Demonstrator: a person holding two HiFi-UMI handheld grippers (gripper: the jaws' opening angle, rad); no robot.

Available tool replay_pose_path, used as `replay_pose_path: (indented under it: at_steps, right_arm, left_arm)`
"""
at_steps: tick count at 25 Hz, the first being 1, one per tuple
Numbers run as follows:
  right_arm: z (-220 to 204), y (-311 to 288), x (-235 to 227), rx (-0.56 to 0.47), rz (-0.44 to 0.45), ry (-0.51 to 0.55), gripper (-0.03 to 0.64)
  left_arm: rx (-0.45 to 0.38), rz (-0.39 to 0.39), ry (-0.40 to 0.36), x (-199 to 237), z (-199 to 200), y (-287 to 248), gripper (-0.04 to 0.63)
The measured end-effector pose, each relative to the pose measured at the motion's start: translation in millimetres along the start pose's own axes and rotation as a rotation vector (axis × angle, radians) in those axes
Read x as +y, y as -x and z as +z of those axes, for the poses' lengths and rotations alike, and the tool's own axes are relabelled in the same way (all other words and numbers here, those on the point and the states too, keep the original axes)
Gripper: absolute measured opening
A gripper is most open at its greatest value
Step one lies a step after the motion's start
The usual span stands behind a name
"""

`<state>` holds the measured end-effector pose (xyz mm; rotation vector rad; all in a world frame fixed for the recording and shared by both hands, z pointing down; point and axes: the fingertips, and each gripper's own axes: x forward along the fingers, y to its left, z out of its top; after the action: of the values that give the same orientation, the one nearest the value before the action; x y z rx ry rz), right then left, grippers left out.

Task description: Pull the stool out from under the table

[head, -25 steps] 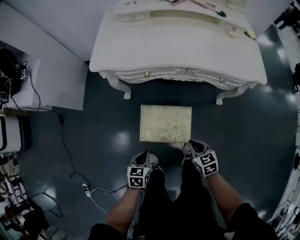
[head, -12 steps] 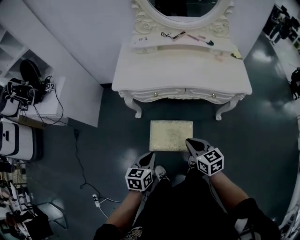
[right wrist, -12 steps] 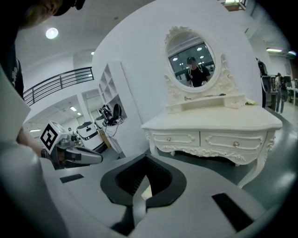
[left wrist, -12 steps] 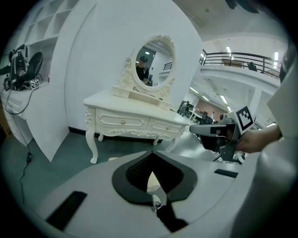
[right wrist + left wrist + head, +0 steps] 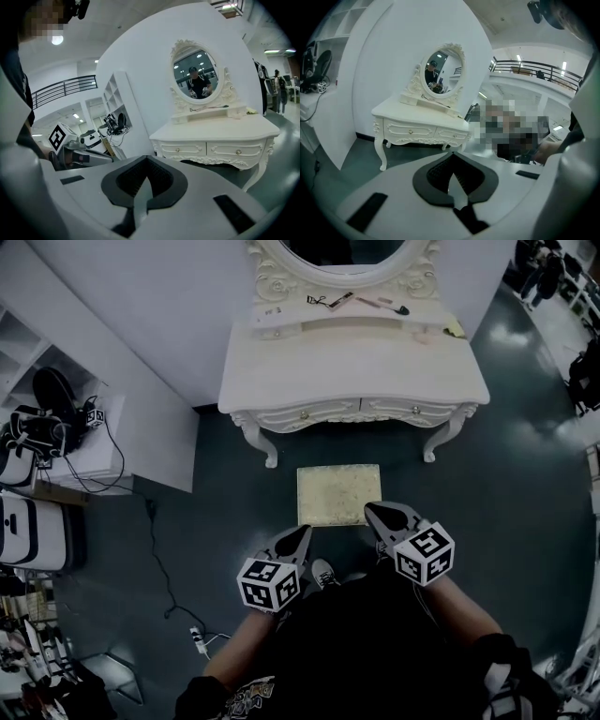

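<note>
Plainly, most of the job looks done from where I stand: the pale gold rectangular cushioned stool [image 5: 339, 493] stands on the dark glossy floor [image 5: 234, 484] in front of the white carved tabletop [image 5: 356, 371]. A strip of bare floor shows between the stool's far edge and the drawer front, so no part of it seems tucked beneath. I judge that little is left, perhaps only drawing it a touch nearer to me or simply leaving it where it is. My left claw [image 5: 302, 532] has its jaws pressed together with nothing between them, and my right claw [image 5: 375, 513] is likewise closed and empty; each claw's own view shows the dark pads meeting at the tips. Seen from above, the stool lies just ahead of both claws and between them. The left claw's tip points at the stool's near left corner, and the right claw's tip overlaps its near right corner. I cannot tell whether either tip touches the cushion. Neither claw's own view shows the stool; both look level at the drawers and the oval mirror [image 5: 196, 75], so I judge that the claws are held above the seat, not on it.
</note>
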<state>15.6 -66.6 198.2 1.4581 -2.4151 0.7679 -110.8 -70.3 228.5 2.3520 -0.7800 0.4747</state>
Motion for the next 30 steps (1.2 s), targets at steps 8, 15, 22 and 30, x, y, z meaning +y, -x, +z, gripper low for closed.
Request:
replay_pose_path:
  at_steps: [8, 15, 22, 30]
  right_arm:
    - [-5, 15, 26, -0.012, -0.026, -0.024, 0.028]
    - [-20, 16, 46, -0.001, -0.036, -0.035, 0.028]
    - [-30, 17, 57, -0.001, -0.042, -0.047, 0.028]
    - [-29, 16, 62, -0.009, -0.046, -0.037, 0.028]
  left_arm:
    - [0.013, -0.079, -0.063, -10, 4, 8, 0.008]
    - [0.029, -0.157, -0.175, -27, 5, 6, 0.008]
    - [0.043, -0.185, -0.179, -30, -5, 11, 0.007]
    - [0.035, -0.189, -0.191, -29, -4, 14, 0.008]
